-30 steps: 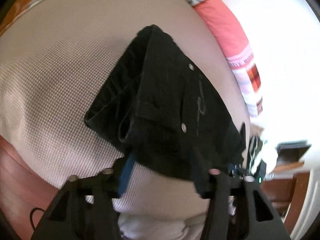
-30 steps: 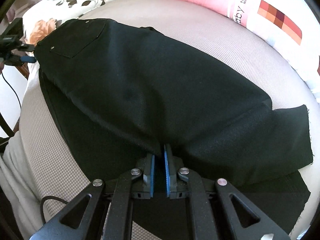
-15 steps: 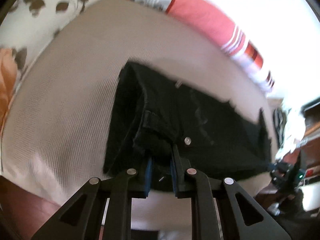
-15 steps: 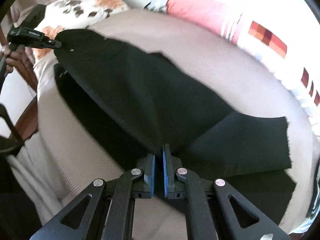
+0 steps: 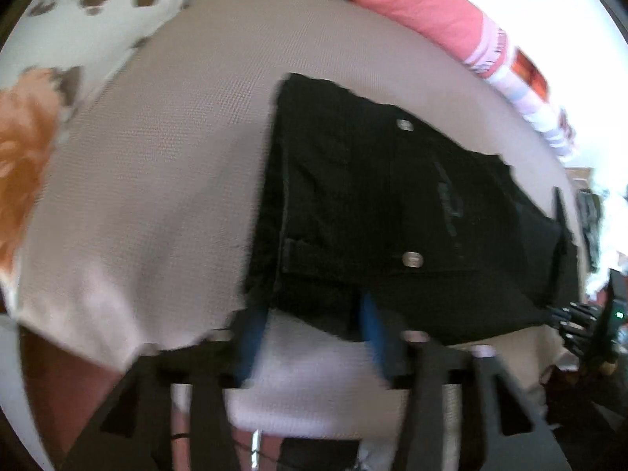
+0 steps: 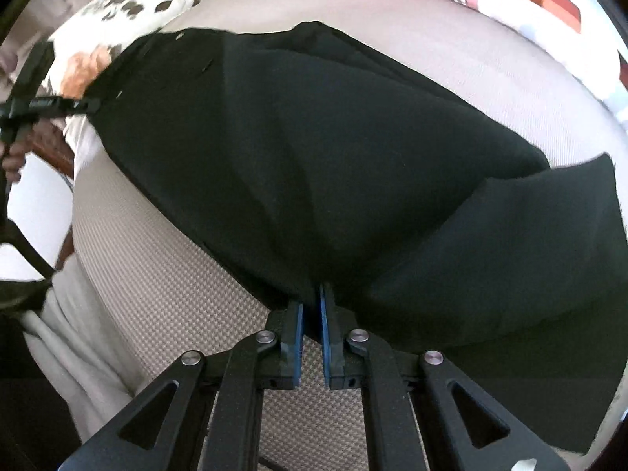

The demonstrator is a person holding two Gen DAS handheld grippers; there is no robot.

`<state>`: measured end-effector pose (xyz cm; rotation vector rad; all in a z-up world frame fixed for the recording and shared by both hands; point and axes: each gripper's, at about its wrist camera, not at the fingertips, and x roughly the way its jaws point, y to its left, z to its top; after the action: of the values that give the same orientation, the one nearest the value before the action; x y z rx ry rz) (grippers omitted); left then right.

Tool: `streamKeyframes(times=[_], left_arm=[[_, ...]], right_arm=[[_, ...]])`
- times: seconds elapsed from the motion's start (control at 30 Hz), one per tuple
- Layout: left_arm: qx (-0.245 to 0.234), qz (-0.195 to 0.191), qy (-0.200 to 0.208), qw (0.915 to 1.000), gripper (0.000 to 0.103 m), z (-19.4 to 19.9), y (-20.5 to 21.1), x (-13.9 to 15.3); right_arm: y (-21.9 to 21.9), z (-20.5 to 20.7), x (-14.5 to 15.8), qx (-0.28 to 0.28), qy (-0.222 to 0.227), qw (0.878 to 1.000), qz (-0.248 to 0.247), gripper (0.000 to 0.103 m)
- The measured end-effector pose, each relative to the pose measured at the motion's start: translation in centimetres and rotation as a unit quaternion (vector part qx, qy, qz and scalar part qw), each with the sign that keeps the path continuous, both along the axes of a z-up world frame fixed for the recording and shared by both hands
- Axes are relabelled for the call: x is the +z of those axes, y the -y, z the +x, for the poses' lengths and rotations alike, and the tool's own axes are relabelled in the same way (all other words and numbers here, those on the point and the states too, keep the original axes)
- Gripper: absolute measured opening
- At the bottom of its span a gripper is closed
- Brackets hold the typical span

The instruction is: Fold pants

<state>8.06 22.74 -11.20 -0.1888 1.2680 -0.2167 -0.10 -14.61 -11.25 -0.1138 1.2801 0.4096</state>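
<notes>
Black pants [image 5: 392, 212] lie on a beige textured bed cover [image 5: 157, 165], waistband end with two metal rivets toward my left gripper. My left gripper [image 5: 310, 333] is open, its blue pads straddling the waistband edge; the view is blurred. In the right wrist view the pants [image 6: 333, 165] stretch across the cover, one leg folded over the other. My right gripper [image 6: 311, 306] is shut on the near edge of the pants at the leg fold. The left gripper [image 6: 47, 106] shows at far left, at the waistband.
A floral pillow [image 5: 47, 78] lies at the left and a pink and white pillow [image 5: 431, 15] at the back. The bed cover's near edge [image 5: 306, 400] drops off beside the left gripper. A white sheet [image 6: 78, 337] hangs at the bed's left side.
My left gripper was shut on the waistband half a second ago and is now open. My right gripper stays shut and has pulled the leg fold nearer, over the lower layer.
</notes>
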Motion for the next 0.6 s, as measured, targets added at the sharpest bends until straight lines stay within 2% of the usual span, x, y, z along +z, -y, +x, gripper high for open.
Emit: streamKeyframes(times=[0.1, 0.17, 0.23, 0.3, 0.33, 0.37, 0.43, 0.5, 0.6], left_arm=[[0.020, 0.004, 0.015, 0.9997, 0.056, -1.1, -1.3, 1.7], [0.032, 0.038, 0.047, 0.9976, 0.056, -2.0, -1.4, 3.6], [0.009, 0.072, 0.094, 0.9929, 0.056, -3.1, 0.3, 5.4], [-0.060, 0.099, 0.150, 0.9819, 0.056, -4.5, 4.0, 6.9], [-0.080, 0.102, 0.164, 0.9780, 0.056, -4.8, 5.4, 7.2], [-0.123, 0.098, 0.183, 0.9705, 0.056, -5.4, 8.1, 7.4], [-0.189, 0.074, 0.191, 0.9602, 0.056, -5.9, 12.0, 7.1], [-0.264, 0.051, 0.189, 0.9443, 0.056, -6.5, 16.4, 6.3], [-0.322, 0.036, 0.191, 0.9266, 0.056, -6.4, 21.1, 5.2]], right_arm=[[0.3, -0.3, 0.1, -0.005, 0.002, 1.000, 0.008, 0.008], [0.4, -0.3, 0.4, -0.010, 0.002, 1.000, 0.011, 0.008], [0.7, -0.4, 0.5, -0.014, 0.000, 1.000, 0.015, 0.008], [1.3, 0.1, 0.1, -0.031, -0.016, 0.999, 0.034, 0.008], [1.7, 0.4, 0.0, -0.039, -0.023, 0.998, 0.044, 0.008], [2.1, 0.7, 0.0, -0.049, -0.032, 0.997, 0.055, 0.008], [2.3, 0.9, 0.1, -0.055, -0.039, 0.996, 0.063, 0.008], [2.1, 0.7, 0.1, -0.049, -0.039, 0.996, 0.058, 0.008], [2.0, 0.6, 0.1, -0.051, -0.037, 0.997, 0.055, 0.008]])
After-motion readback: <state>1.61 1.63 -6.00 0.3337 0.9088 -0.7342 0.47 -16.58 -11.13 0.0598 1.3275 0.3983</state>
